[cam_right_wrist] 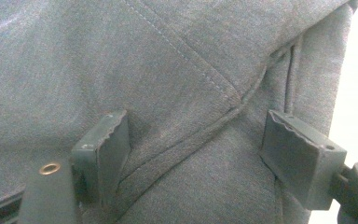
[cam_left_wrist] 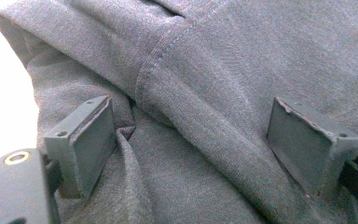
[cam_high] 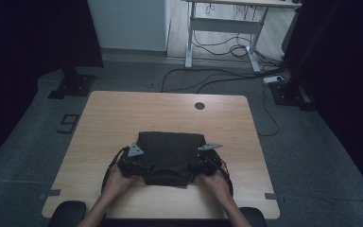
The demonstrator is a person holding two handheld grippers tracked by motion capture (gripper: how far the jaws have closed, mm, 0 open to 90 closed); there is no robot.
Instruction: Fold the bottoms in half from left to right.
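Two hands at the near table edge hold the left gripper (cam_high: 131,163) and right gripper (cam_high: 207,163) against a folded dark grey garment (cam_high: 170,153) lying at the middle of the wooden table (cam_high: 123,113). Both grippers' jaws stand wide, stitched seams and folds of cloth (cam_left_wrist: 205,93) bunched between them but not pinched. No label or writing can be read on the fabric (cam_right_wrist: 168,70).

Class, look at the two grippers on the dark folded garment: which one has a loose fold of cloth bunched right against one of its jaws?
The left gripper: a raised fold of the garment bunches against one jaw. At the right gripper the cloth lies smooth, crossed by a stitched seam.
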